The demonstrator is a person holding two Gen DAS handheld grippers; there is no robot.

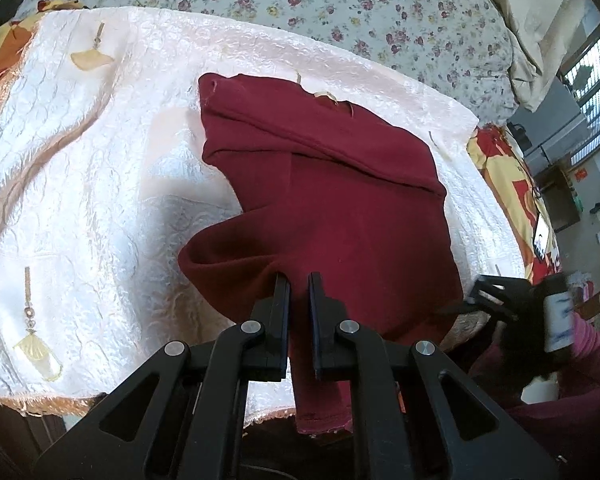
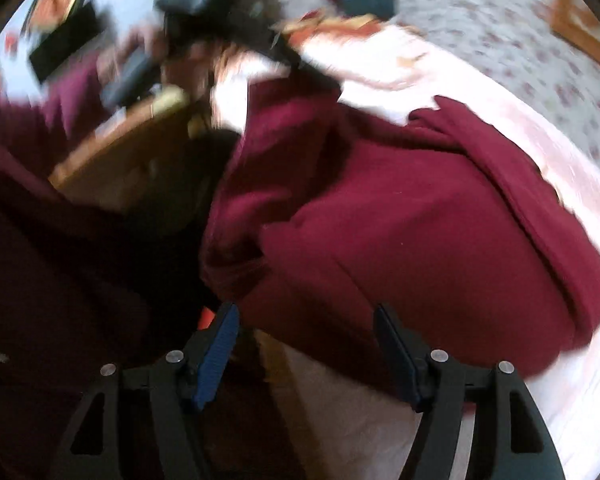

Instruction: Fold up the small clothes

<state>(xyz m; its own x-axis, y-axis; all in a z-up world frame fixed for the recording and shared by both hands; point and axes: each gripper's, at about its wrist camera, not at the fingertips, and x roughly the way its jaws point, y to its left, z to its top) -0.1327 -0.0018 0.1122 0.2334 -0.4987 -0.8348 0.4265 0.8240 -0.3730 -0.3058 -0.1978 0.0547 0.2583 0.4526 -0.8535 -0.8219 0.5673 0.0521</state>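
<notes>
Garment (image 1: 332, 200), dark red, lies bunched on white bedspread (image 1: 80, 140) over bed, near edge hanging off. Left claw (image 1: 299, 280) pinched on fabric fold. Right claw (image 2: 306, 312) wide apart, holding nothing, just beside cloth. Risk: one-sided pull drags garment off bed; fold slips.

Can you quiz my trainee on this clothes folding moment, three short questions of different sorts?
1. True or false: the left hand-held gripper is shut on the red garment.
2. The right hand-held gripper is: A) open, B) shut on the garment, C) holding a white cover.
3. Fill in: the garment lies on a ___ cover.

Key: 1 true; 2 A; 3 white.
</notes>
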